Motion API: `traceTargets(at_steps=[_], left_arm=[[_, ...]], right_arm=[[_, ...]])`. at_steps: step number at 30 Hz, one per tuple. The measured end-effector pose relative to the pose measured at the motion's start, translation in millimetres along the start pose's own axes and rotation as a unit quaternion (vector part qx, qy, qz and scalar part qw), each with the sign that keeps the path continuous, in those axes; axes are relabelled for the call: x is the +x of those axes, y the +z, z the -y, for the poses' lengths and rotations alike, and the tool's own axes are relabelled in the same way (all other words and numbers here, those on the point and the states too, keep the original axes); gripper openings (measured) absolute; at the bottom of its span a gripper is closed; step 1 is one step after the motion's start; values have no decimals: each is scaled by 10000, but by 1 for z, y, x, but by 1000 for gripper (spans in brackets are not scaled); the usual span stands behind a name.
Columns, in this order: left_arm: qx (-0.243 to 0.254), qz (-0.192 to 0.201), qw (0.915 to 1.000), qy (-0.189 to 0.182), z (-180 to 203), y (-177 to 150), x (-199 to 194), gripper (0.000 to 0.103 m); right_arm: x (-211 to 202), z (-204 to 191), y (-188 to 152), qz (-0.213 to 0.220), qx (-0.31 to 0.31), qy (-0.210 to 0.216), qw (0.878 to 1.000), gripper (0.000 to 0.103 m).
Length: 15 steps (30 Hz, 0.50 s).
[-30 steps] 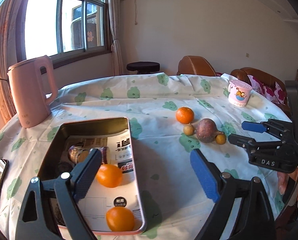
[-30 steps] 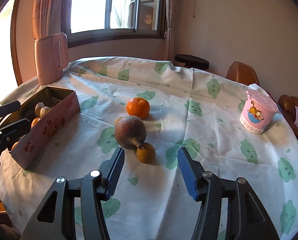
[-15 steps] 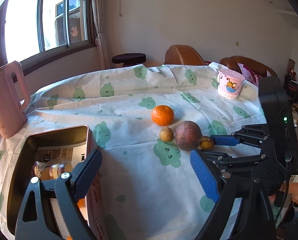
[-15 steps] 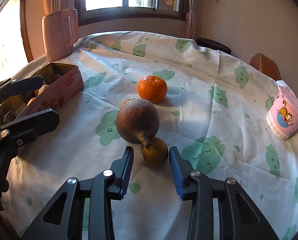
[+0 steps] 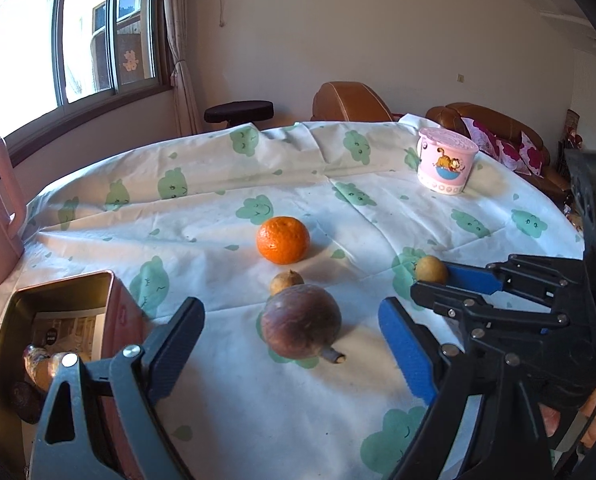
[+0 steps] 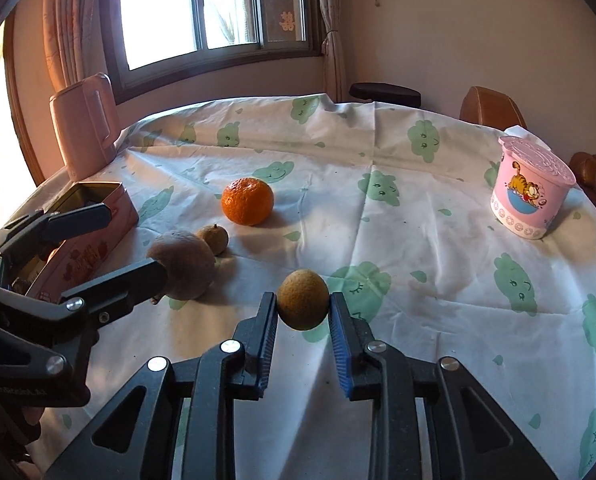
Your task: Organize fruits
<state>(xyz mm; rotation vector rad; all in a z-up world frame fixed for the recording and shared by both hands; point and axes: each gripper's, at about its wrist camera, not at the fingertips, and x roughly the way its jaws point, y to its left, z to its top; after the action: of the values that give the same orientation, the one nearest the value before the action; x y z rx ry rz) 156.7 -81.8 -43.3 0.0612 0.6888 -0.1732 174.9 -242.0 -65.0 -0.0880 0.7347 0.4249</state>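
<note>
Right gripper (image 6: pixel 302 312): closed on a small brownish-yellow round fruit (image 6: pixel 302 299), which is pinched between the two blue pads and appears raised slightly off the tablecloth (image 6: pixel 397 240).
Left gripper (image 5: pixel 292 344): jaws set wide and closing at this moment; nothing is pressed by the pads. The large purple-brown fruit (image 5: pixel 301 321) is seen between the fingers, resting on the cloth, its short stem pointed toward the camera.
Second small fruit (image 5: pixel 286 282): a tan round one, lying just behind the purple-brown fruit and close to touching it.
Mandarin (image 5: pixel 283 239): bright orange, set on the cloth just beyond the small tan fruit.
Tin box (image 5: pixel 60 292): open, rectangular, pink-sided, placed at the left of the fruits; printed paper and some wrapped items are seen inside, but the contents are mostly hidden in the left wrist view.
Pink kettle (image 6: pixel 86 124): stood upright beyond the tin, near the window.
Pink lidded cup (image 6: pixel 531 192): printed with a cartoon cat, placed well apart from the fruits on the far right of the table.
</note>
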Motion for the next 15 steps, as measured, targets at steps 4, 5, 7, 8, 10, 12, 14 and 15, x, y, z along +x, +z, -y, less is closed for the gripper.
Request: traceTargets(at_steps=[4, 5, 7, 8, 10, 12, 14, 15], left_arm=[[-68, -389, 9992, -42, -1, -2, 19, 73], [-74, -460, 9989, -45, -1, -5, 23, 70], [-174, -545, 9984, -16, -5, -6, 26, 63], [-221, -505, 9985, -33, -7, -6, 25, 57], [-267, -495, 9984, -49, -9, -7, 25, 53], [-273, -492, 9984, -59, -10, -7, 25, 53], [-251, -487, 9985, -89, -9, -6, 25, 52], [-244, -485, 9985, -103, -9, -6, 25, 52]], right_arm=[[-3, 2, 0, 66, 47, -54, 10000, 28], [-3, 1, 0, 70, 23, -61, 10000, 28], [-3, 0, 1, 69, -18, -85, 9999, 28], [-3, -1, 1, 73, -32, -83, 9999, 28], [-4, -1, 0, 104, -35, -66, 9999, 28], [-5, 0, 0, 142, -17, -38, 9999, 28], [-7, 1, -1, 186, -6, -29, 9998, 28], [-8, 1, -1, 207, -6, -33, 9998, 28]])
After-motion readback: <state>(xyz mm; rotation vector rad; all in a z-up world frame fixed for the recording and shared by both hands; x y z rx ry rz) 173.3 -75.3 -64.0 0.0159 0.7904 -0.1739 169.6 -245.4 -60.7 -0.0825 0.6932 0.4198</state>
